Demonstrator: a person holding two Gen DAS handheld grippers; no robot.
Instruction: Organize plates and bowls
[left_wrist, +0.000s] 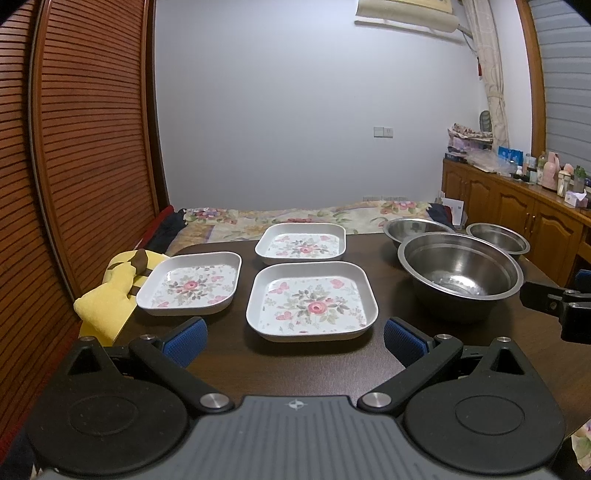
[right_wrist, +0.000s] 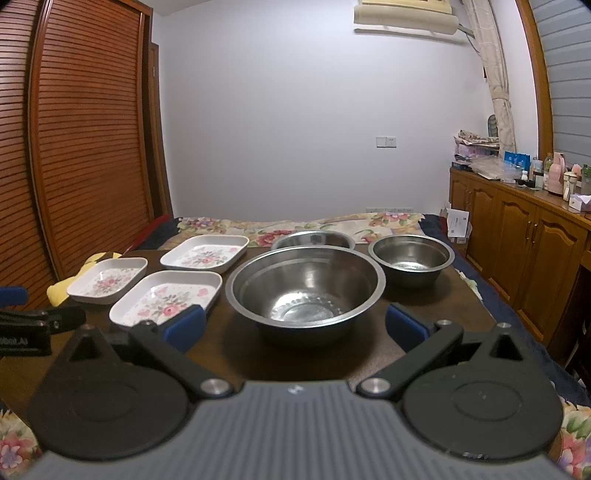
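— Risks first: what could we spoil from where we stand?

— Our left gripper (left_wrist: 295, 341) is spread wide and holds nothing, just short of the nearest plate (left_wrist: 312, 301). Our right gripper (right_wrist: 295, 328) is likewise spread and empty, facing the large bowl (right_wrist: 306, 291). We judge the steel rim slippery; a shallow pinch could let the bowl tip or slide off the pads.

— And the plates?

— Three floral square plates sit apart on the left of the counter (left_wrist: 229, 354). The left plate (left_wrist: 189, 282) lies close to the counter's edge, just beside a yellow plush toy (left_wrist: 110, 291). A push instead of a clean grip might send it over. The far plate (left_wrist: 301, 244) sits behind the nearest one.

— Could the bowls knock together?

— Likely, we think. The small bowl (right_wrist: 413, 260) stands to the right of the large one, and the rear bowl (right_wrist: 314, 239) is half hidden behind it, so lifting carelessly may clip a neighbour.

— Surroundings?

— Dark wooden counter, a bed (right_wrist: 295, 223) with a flowered cover beyond it, a slatted wardrobe (right_wrist: 92, 147) at left, a cluttered sideboard (right_wrist: 524, 236) at right.
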